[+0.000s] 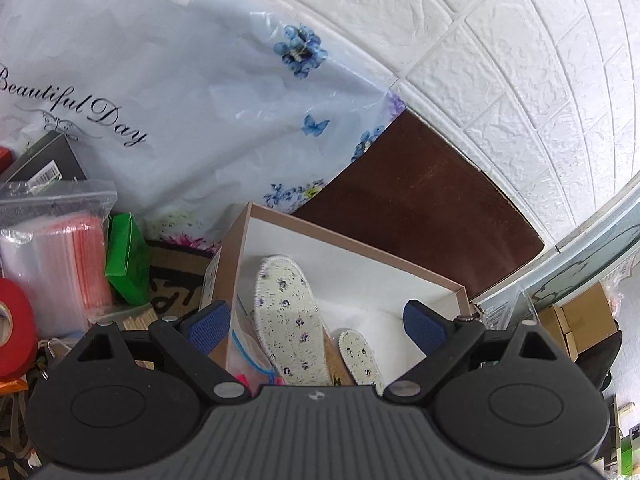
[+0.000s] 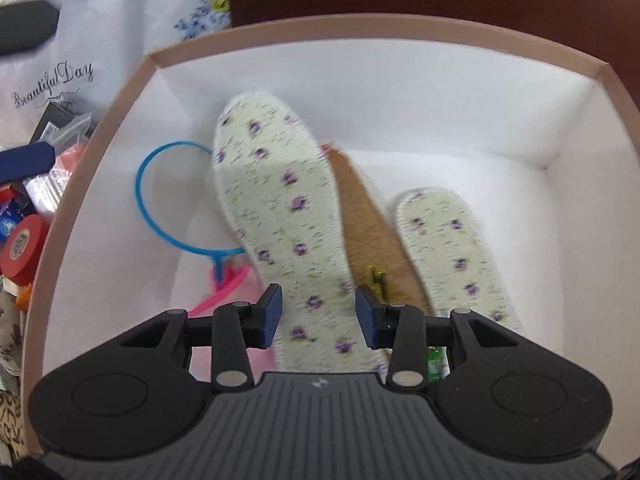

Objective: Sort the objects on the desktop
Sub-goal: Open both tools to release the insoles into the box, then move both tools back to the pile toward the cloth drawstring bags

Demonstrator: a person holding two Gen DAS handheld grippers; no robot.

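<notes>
A pink-rimmed cardboard box (image 2: 120,92) with a white inside holds two floral insoles. The large insole (image 2: 276,200) leans up out of the box; the second insole (image 2: 444,248) lies to its right over a brown insole (image 2: 372,232). My right gripper (image 2: 318,316) hangs over the box with its jaws apart on either side of the large insole's heel, not pressing it. My left gripper (image 1: 320,320) is open and empty above the same box (image 1: 352,240), where both insoles (image 1: 288,308) show.
A blue ring toy with pink parts (image 2: 172,200) lies in the box's left side. Left of the box are a red tape roll (image 1: 12,328), a bag of zip pouches (image 1: 56,256), a green box (image 1: 128,260) and a big floral plastic bag (image 1: 180,100). A dark brown tabletop (image 1: 420,208) meets a white wall.
</notes>
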